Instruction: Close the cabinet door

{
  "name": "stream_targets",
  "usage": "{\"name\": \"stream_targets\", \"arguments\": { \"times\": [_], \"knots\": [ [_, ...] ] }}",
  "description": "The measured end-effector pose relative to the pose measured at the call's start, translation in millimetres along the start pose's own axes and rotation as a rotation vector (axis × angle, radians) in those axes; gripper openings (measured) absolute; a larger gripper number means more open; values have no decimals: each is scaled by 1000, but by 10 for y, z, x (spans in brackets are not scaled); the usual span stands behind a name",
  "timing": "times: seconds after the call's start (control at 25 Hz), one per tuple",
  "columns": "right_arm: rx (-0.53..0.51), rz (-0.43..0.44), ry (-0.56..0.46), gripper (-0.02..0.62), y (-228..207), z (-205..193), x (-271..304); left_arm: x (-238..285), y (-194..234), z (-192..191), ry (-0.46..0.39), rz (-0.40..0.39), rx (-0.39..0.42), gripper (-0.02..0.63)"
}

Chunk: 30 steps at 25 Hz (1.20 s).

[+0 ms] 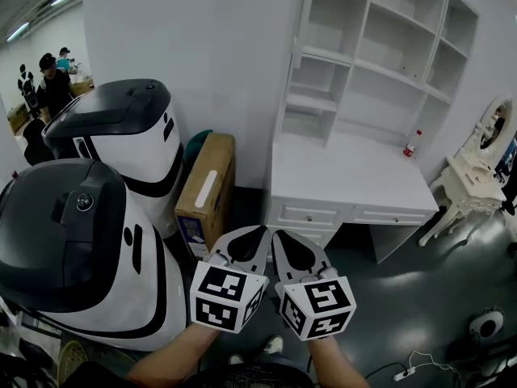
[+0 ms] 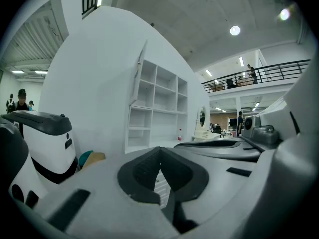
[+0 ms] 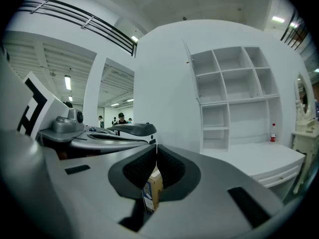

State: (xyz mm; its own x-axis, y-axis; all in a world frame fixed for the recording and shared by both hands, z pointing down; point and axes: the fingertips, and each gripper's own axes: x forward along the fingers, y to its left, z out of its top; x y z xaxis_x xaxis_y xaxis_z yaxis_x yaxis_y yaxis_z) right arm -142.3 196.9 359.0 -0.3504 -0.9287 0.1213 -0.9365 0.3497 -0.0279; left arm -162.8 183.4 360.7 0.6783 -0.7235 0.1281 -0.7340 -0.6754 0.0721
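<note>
The white shelf cabinet (image 1: 380, 47) stands on a white desk (image 1: 347, 176) against the wall. Its narrow door (image 1: 297, 23) at the upper left hangs swung out, seen nearly edge-on; it also shows as the door (image 2: 141, 68) in the left gripper view and the door (image 3: 192, 73) in the right gripper view. My left gripper (image 1: 261, 233) and right gripper (image 1: 277, 236) are held side by side, low and well short of the desk. Both are shut with nothing between the jaws. They point roughly level toward the cabinet.
A cardboard box (image 1: 206, 188) leans on the floor left of the desk. Two large white-and-black machines (image 1: 81, 241) crowd the left side. A small red-capped bottle (image 1: 412, 144) stands on the desk's right end, with an ornate white table (image 1: 468, 184) beyond. People stand far back left.
</note>
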Motion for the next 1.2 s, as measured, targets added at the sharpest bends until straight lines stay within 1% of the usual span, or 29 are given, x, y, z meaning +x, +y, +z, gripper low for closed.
{"name": "stream_targets", "arguments": {
  "times": [0.24,0.52,1.2],
  "knots": [
    [0,-2,-1,20,-172,5,135,209,36,-9,7,2,7,12],
    [0,17,-9,20,-463,42,383,570,133,26,16,23,17,12],
    [17,69,-6,20,-1309,177,1050,1574,362,233,26,89,16,12]
  ]
}}
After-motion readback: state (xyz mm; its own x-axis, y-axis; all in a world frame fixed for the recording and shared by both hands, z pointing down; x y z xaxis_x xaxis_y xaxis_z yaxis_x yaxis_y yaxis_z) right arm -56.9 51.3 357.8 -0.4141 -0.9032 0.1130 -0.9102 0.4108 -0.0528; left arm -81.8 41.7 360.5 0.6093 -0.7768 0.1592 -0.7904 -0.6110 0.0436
